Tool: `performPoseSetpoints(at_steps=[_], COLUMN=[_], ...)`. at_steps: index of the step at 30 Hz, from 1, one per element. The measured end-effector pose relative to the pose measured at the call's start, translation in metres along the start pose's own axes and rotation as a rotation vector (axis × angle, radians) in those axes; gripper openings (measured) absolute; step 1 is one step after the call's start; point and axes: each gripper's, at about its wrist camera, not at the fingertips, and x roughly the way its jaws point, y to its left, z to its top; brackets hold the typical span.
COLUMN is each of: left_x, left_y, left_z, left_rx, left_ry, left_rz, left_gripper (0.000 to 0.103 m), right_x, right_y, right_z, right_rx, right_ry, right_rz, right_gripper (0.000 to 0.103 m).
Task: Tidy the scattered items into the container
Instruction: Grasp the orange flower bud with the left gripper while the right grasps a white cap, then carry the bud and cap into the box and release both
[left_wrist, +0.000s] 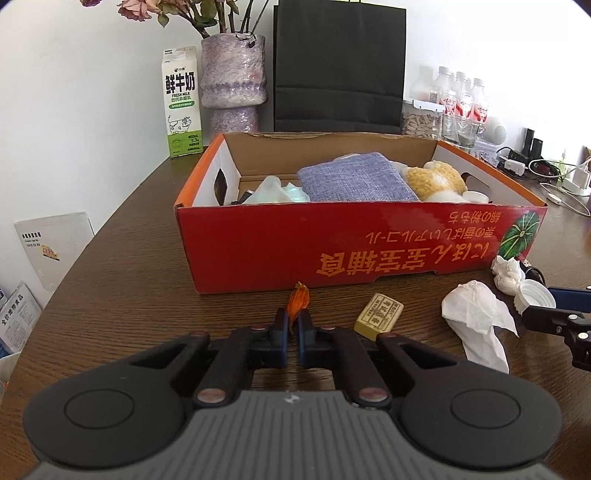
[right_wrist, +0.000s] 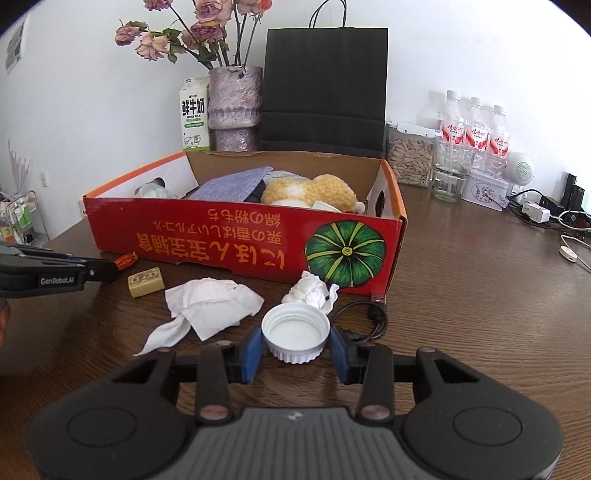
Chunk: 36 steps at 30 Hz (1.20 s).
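A red cardboard box (left_wrist: 332, 251) (right_wrist: 236, 240) stands on the brown table and holds a blue cloth, a yellow plush toy and plastic bags. My left gripper (left_wrist: 293, 325) is shut on a small orange dried flower (left_wrist: 298, 301) (right_wrist: 126, 260) just in front of the box. My right gripper (right_wrist: 295, 345) is shut on a white bottle cap (right_wrist: 295, 330) (left_wrist: 535, 295). On the table lie a yellow mahjong tile (left_wrist: 378, 314) (right_wrist: 146, 282), a flat white tissue (left_wrist: 476, 321) (right_wrist: 210, 306) and a crumpled tissue (left_wrist: 508, 273) (right_wrist: 310, 290).
A black USB cable (right_wrist: 369, 317) lies by the box's right corner. Behind the box stand a milk carton (left_wrist: 181, 103), a vase of dried roses (left_wrist: 233, 77), a black paper bag (left_wrist: 338, 66), bottles (right_wrist: 474, 129), a seed jar (right_wrist: 410, 158). Chargers and cables (right_wrist: 546, 214) lie far right.
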Motion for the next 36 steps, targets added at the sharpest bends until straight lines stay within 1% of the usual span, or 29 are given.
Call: performPoseSetpoints(at_steps=[9, 13, 17, 20, 24, 27, 30, 36], left_x=[-0.01, -0.018, -0.027, -0.035, -0.054, -0.068, -0.078, -0.075], left_y=[-0.002, -0.003, -0.003, -0.002, 0.001, 0.002, 0.0, -0.006], left_z=[-0.002, -0.005, -0.009, -0.011, -0.011, -0.003, 0.014, 0.058], left_rx=[-0.01, -0.017, -0.024, -0.038, -0.061, -0.068, -0.073, -0.081], left_ry=[-0.052, -0.083, -0.118, -0.142, -0.214, -0.275, -0.327, -0.408], left_rz=[0.008, 0.011, 0.014, 0.018, 0.015, 0.012, -0.001, 0.001], left_gripper=[0.004, 0.004, 0.004, 0.004, 0.004, 0.004, 0.004, 0.004], right_x=[-0.004, -0.01, -0.018, -0.021, -0.028, -0.036, -0.043, -0.037], right_y=[0.0, -0.001, 0.0, -0.001, -0.003, -0.003, -0.003, 0.004], right_z=[0.0, -0.001, -0.002, -0.003, -0.002, 0.004, 0.019, 0.059], right_rx=[0.003, 0.006, 0.0, 0.005, 0.014, 0.023, 0.025, 0.015], right_ry=[-0.028, -0.064, -0.118, -0.135, -0.174, -0.226, -0.276, -0.353], right_rz=[-0.018, -0.026, -0.027, -0.023, -0.013, -0.008, 0.004, 0.011], right_gripper=[0.038, 0.038, 0.038, 0.038, 0.038, 0.038, 0.038, 0.038])
